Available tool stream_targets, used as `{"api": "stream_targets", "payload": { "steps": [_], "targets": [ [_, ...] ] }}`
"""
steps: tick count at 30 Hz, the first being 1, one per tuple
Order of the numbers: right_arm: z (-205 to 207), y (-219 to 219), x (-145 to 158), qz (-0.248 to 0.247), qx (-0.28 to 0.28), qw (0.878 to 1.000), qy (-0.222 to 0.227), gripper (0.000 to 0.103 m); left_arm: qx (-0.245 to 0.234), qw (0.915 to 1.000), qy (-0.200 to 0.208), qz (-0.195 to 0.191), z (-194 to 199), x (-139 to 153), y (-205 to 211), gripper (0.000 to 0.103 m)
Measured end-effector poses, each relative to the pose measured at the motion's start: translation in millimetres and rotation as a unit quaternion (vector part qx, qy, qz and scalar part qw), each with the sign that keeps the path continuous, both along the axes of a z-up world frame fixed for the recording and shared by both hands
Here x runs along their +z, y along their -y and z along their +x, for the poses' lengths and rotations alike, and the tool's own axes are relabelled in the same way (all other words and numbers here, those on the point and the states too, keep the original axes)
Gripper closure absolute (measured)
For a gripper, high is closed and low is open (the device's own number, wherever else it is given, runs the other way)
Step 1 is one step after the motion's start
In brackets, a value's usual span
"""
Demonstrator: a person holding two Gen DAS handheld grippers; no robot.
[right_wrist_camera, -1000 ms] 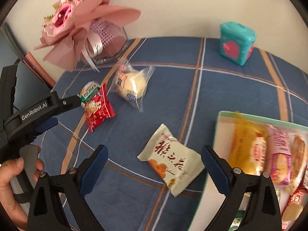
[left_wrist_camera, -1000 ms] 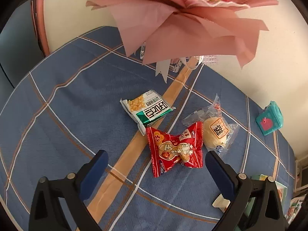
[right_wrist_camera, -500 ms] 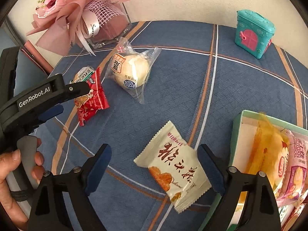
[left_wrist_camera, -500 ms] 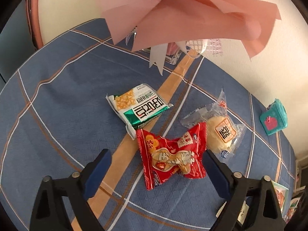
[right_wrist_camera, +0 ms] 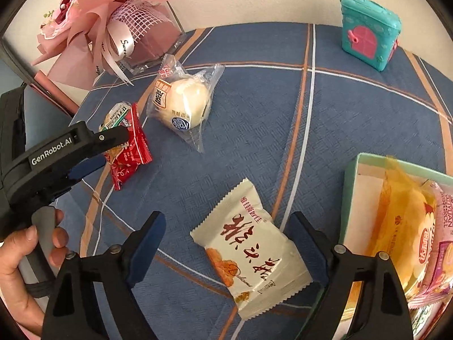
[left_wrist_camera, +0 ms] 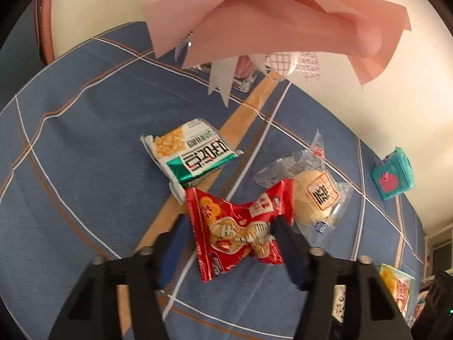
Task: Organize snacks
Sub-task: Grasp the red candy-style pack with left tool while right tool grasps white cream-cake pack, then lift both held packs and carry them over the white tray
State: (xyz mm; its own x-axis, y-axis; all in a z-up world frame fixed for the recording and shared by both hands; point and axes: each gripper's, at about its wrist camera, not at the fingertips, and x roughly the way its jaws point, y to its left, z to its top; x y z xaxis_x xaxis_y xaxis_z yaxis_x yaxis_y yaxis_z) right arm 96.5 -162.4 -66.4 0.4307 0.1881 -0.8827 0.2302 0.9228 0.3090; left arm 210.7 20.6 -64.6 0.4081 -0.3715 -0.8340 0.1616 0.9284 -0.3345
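Note:
A red snack packet (left_wrist_camera: 237, 226) lies on the blue checked cloth between the fingers of my left gripper (left_wrist_camera: 229, 232). Its jaws are closing on the packet, and the pads are at its two sides without a clear squeeze. From the right wrist view the left gripper (right_wrist_camera: 113, 150) hangs over the same red packet (right_wrist_camera: 127, 153). My right gripper (right_wrist_camera: 228, 221) is open and straddles a cream packet (right_wrist_camera: 249, 249) with brown lettering, with a gap on each side. A green-lipped tray (right_wrist_camera: 351, 198) with several wrapped snacks sits just right of it.
A green-and-white packet (left_wrist_camera: 192, 153) and a bun in clear wrap (left_wrist_camera: 314, 201) lie just beyond the red one. A pink bouquet (left_wrist_camera: 269, 14) overhangs the back of the table. A teal toy house (right_wrist_camera: 368, 31) stands far right. A person's hand (right_wrist_camera: 28, 249) holds the left gripper's handle.
The left jaws have narrowed from wide open to the sides of the red packet. Both grippers came down closer to their packets. The right jaws stayed wide.

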Motion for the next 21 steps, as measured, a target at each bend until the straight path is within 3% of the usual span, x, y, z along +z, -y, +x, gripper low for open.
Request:
{"api": "stream_targets", "payload": {
  "steps": [7,11,13,15,21],
  "targets": [
    [-13,-6,3,-0.002,0.008,1.000,-0.014,0.014,-0.005,0.9998,-0.019,0.006,-5,2,5,0.047],
    [-19,-17,1,-0.028,0.019,0.999,-0.028,0.014,-0.008,0.9994,-0.031,0.010,-12,2,3,0.047],
    [-19,-22,0,-0.047,0.024,0.998,-0.039,0.022,-0.007,0.9992,-0.037,0.011,-16,2,0,0.047],
    [-20,-27,-2,-0.070,0.025,0.996,-0.049,0.045,-0.006,0.9990,-0.042,0.012,-20,2,-2,0.047],
    [-30,-28,-2,-0.066,0.018,0.997,-0.048,0.048,-0.008,0.9988,-0.048,0.009,-28,0,-3,0.048]
  ]
}}
